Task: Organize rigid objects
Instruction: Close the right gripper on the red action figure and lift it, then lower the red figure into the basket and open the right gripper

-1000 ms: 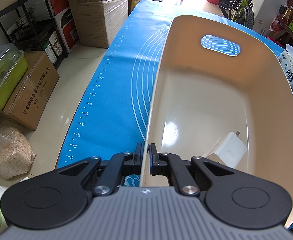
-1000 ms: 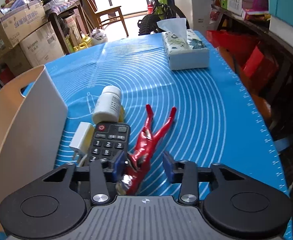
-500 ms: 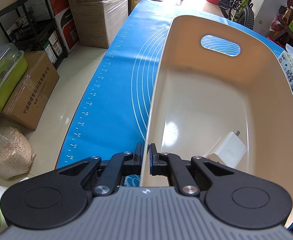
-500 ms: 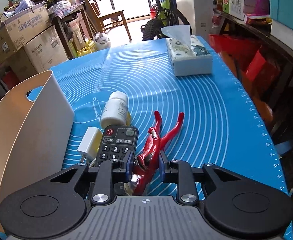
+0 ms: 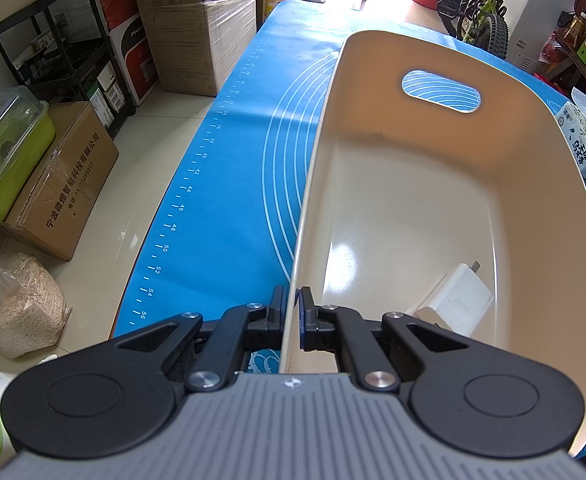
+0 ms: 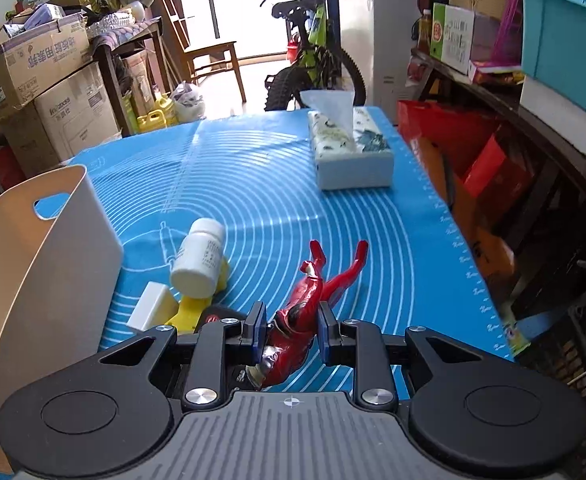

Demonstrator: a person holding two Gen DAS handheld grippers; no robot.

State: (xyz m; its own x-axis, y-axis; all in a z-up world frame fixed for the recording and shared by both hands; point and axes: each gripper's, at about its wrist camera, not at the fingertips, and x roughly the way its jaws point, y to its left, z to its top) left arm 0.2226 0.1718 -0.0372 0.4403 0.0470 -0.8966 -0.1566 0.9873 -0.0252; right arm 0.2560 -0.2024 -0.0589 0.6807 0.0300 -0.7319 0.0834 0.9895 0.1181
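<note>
While the red figurine is clamped and the basket is steadied, the holdings run as follows, left to right.

Item, left gripper (image 5: 291,316): jaws pinched shut on the near rim of the cream basket (image 5: 445,184), one pad outside the wall, one inside. Advice: hold this pinch firm so the basket does not slide on the blue mat (image 5: 229,200) when something lands in it.

Item, white charger (image 5: 455,300): already inside the basket, near right corner of the floor. Judged as sorted.

Item, second white charger (image 6: 151,306): on the mat just beside the basket's outer wall, touching a yellow piece (image 6: 197,304).

Item, white pill bottle (image 6: 199,256): on its side, resting over the yellow piece.

Item, remote (image 6: 217,314): mostly hidden behind the gripper; only a dark corner with a red button shows.

Item, right gripper (image 6: 289,330): pads closed on the torso of the red figurine (image 6: 309,296), legs pointing away to the far side, head near the camera. Whether it is clear of the mat cannot be told.

Step in hand, as judged: carry the figurine left into the basket. Lift enough to clear the remote and the basket's rim, then lower over the bare floor, away from the charger inside.

Item, tissue box (image 6: 351,148): far right, well apart, not involved.
</note>
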